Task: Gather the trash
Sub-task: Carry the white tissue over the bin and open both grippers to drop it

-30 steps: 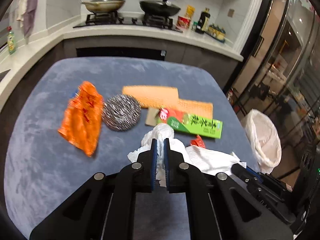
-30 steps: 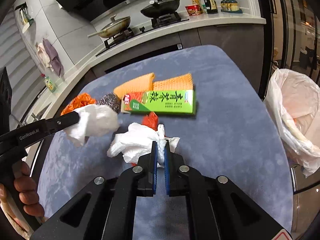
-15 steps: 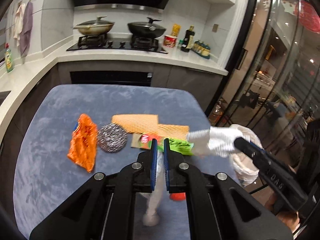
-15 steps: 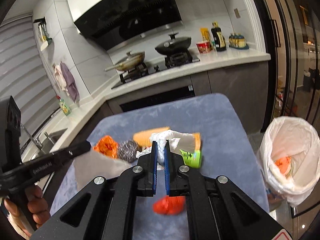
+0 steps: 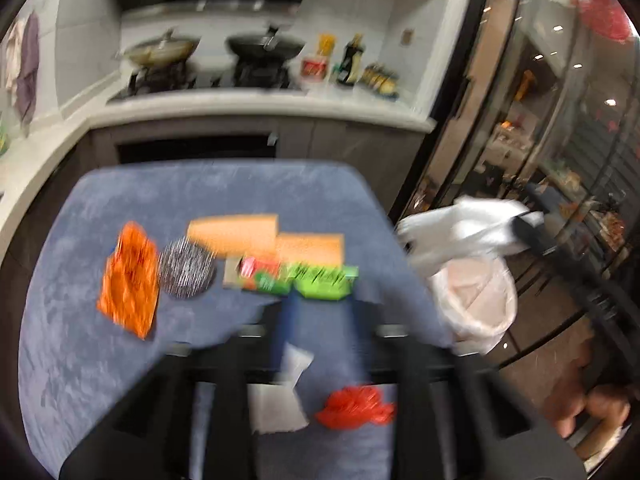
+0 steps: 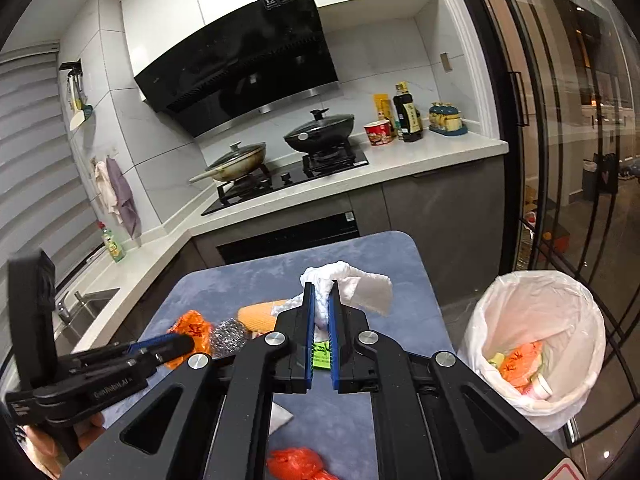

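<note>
My right gripper (image 6: 322, 300) is shut on a crumpled white tissue (image 6: 344, 284) and holds it high over the blue table's right side. In the blurred left wrist view that tissue (image 5: 460, 228) hangs just above the white bin bag (image 5: 472, 300). My left gripper (image 5: 320, 300) is opening, and nothing is pressed between its jaws. A second white tissue (image 5: 280, 400) lies on the table under them, beside a red plastic scrap (image 5: 354, 408). The bin bag (image 6: 536, 344) stands open on the floor with orange and pale rubbish inside.
On the blue table (image 5: 80, 360) lie an orange wrapper (image 5: 128, 280), a steel scourer (image 5: 186, 272), two orange cloths (image 5: 236, 232) and a green box (image 5: 308, 280). A kitchen counter with a hob and pans (image 6: 316, 132) runs behind. Glass doors (image 6: 580, 160) stand right.
The left jaws have parted and their white tissue has dropped onto the table. The right gripper has risen with its tissue and moved right, towards the bin bag.
</note>
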